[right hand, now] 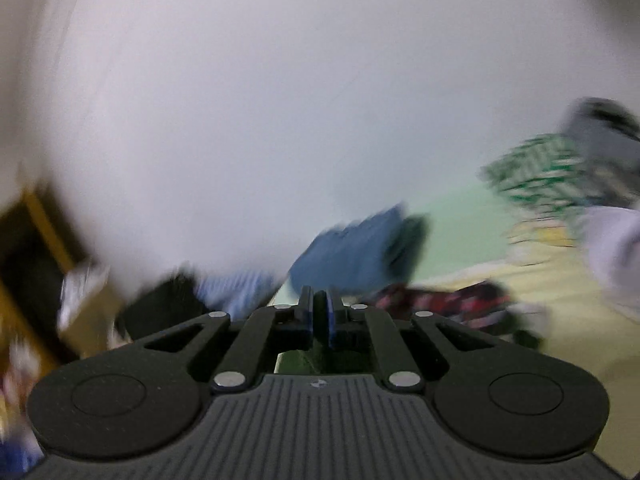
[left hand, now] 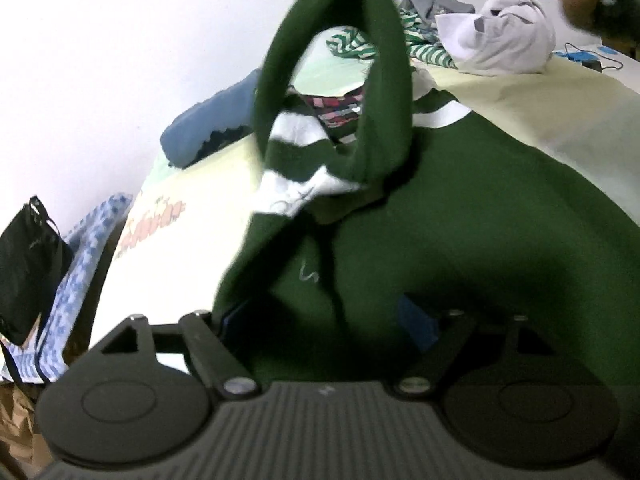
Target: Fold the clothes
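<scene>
Dark green knit sweater with white stripes [left hand: 460, 220] sprawls unfolded on the pale yellow bed sheet [left hand: 560, 108], one sleeve lifted far; folding barely begun. Left hand-held gripper [left hand: 326, 320] gapes above it; right hand-held gripper [right hand: 320, 316] is pinched together.

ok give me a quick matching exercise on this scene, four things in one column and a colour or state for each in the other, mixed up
Things:
1. sweater
2. left gripper
3. right gripper
4. bundled cloth at the far end of the bed

Colour or state:
A. white
B. shut
C. dark green with white stripes
D. open

Pairs: 1-C, 2-D, 3-B, 4-A
</scene>
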